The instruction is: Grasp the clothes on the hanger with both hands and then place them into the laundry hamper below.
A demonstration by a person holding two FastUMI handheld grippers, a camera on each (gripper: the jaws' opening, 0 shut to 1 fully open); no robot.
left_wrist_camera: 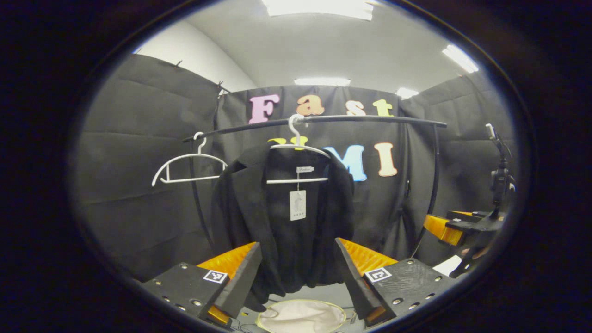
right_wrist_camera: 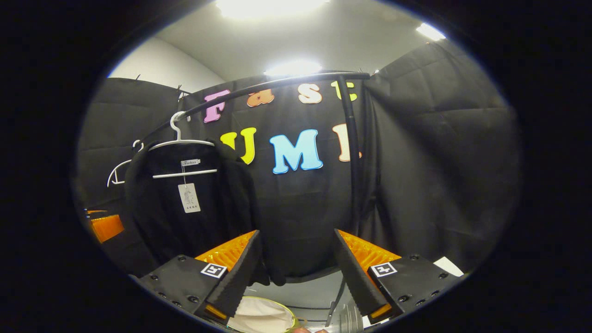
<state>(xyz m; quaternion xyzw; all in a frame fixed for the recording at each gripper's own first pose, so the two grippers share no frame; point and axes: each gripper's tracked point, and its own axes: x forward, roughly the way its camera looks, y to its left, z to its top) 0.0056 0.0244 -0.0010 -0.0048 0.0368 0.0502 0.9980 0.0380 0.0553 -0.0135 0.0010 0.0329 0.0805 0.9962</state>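
Note:
A black jacket (left_wrist_camera: 282,217) with a white tag hangs on a white hanger (left_wrist_camera: 298,150) from a black rail (left_wrist_camera: 351,119). In the left gripper view my left gripper (left_wrist_camera: 298,273) stands open in front of the jacket's lower part, apart from it. Below it lies the hamper (left_wrist_camera: 300,317), pale inside. In the right gripper view the jacket (right_wrist_camera: 185,208) hangs to the left, and my right gripper (right_wrist_camera: 298,273) is open, facing the cloth wall beside it. The hamper (right_wrist_camera: 261,317) shows at the bottom there. The right gripper (left_wrist_camera: 455,229) also shows at the right edge of the left gripper view.
An empty white hanger (left_wrist_camera: 187,166) hangs on the rail left of the jacket. The rail's upright post (right_wrist_camera: 354,152) stands right of the jacket. A small device on a stand (left_wrist_camera: 499,178) is at the far right. Black cloth walls close the booth all around.

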